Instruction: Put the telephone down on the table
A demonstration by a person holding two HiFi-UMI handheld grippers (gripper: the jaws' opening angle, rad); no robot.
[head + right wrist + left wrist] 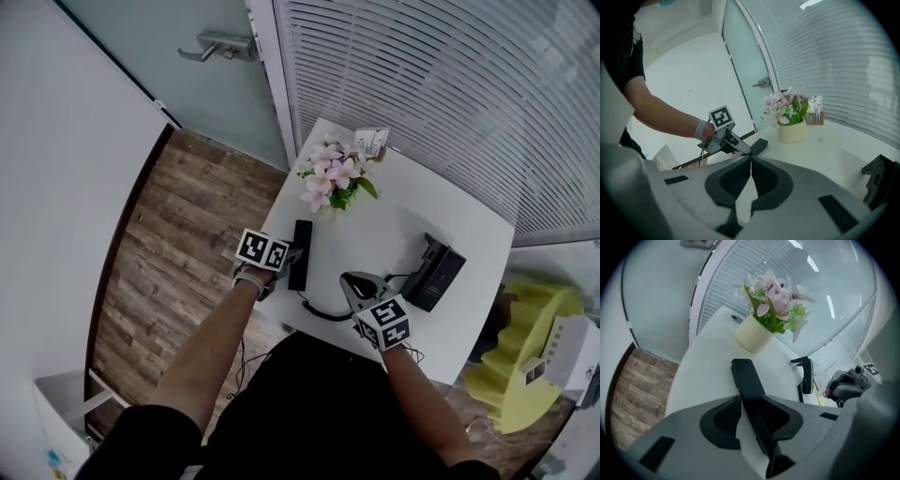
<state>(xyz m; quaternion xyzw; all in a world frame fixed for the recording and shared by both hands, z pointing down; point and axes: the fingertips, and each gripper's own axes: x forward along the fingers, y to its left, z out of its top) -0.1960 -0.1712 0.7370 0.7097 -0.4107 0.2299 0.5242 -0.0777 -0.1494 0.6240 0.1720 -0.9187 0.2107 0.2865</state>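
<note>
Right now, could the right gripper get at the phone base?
Probably yes: the right gripper, shut and empty, is close beside the phone base, with little but bare table between.

Right gripper point(751, 158): jaws closed together, nothing between them.
Left gripper point(743, 149): in a hand point(712, 134), tip at the handset.
Telephone handset point(760, 145): black, on the white table point(829, 145).
Flower pot point(791, 131): cream, pink blooms, beyond the handset.

Matt, seemingly plastic telephone point(300, 253)
</note>
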